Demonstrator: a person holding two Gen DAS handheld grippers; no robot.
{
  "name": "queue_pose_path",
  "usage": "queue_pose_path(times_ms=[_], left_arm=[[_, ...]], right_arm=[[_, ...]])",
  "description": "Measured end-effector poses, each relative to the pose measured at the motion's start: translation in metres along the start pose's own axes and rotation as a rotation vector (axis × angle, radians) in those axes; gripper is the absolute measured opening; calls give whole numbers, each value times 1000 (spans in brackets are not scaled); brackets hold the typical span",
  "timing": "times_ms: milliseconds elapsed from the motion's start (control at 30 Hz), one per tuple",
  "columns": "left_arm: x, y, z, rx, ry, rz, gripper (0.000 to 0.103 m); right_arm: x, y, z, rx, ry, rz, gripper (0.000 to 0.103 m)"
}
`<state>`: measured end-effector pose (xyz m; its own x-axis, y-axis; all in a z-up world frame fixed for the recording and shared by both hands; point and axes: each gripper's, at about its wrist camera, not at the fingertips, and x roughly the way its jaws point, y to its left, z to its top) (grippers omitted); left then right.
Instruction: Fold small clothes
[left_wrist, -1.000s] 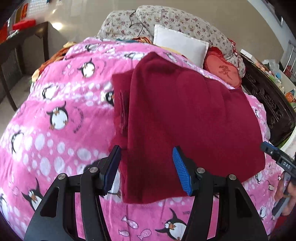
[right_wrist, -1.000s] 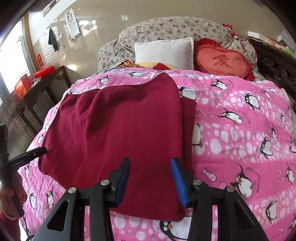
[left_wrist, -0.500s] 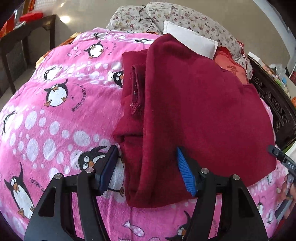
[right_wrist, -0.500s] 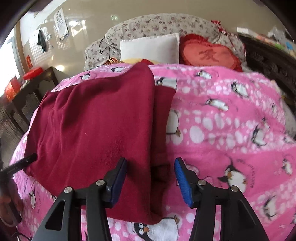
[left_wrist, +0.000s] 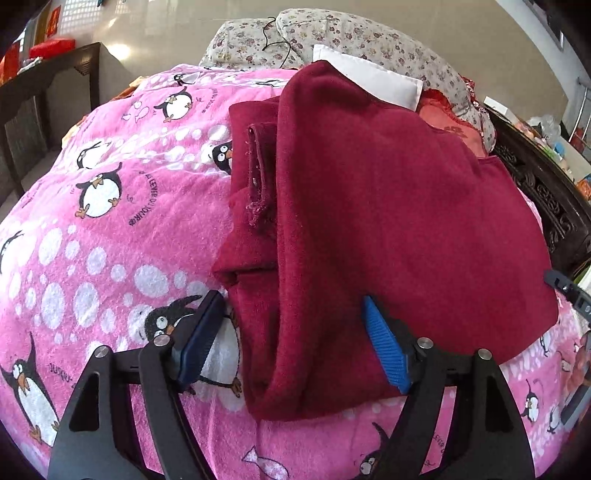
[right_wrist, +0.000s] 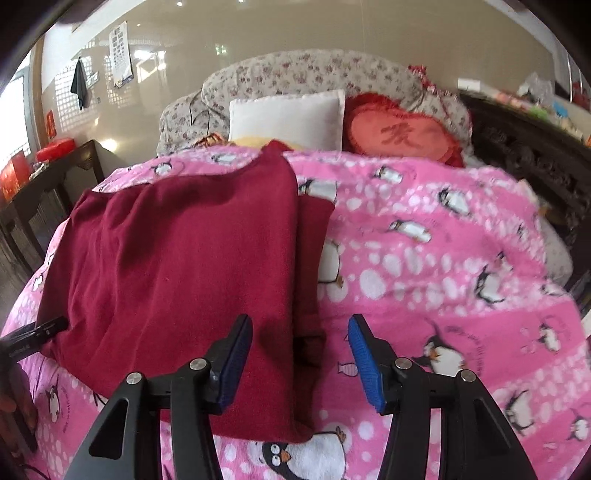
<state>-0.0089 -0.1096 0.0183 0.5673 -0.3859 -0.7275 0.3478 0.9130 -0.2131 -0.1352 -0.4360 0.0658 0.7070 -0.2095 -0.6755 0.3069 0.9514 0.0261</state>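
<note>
One maroon garment on penguin blanket, 2 claws, L & R, both spread, ungripping.

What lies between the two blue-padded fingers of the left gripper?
In the left wrist view, the folded near edge of the dark red fleece garment lies between the open jaws of the left gripper, on the pink penguin-print blanket.

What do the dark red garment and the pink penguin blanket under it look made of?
Dark red garment: soft fleece or brushed knit, judging by its matte, fuzzy nap and thick rolled edges. Pink penguin blanket: plush printed fleece, probably synthetic; pile looks short and fluffy.
</note>
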Motion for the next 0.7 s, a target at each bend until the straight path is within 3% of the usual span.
queue_pose_path(times_ms=[300, 700], left_arm=[[-2, 4, -2, -24, -13, -50, 81], [-5, 6, -2, -38, -19, -71, 81]], right_arm=[[-24, 28, 5, -58, -28, 37, 51], [-11, 58, 6, -109, -7, 50, 51]])
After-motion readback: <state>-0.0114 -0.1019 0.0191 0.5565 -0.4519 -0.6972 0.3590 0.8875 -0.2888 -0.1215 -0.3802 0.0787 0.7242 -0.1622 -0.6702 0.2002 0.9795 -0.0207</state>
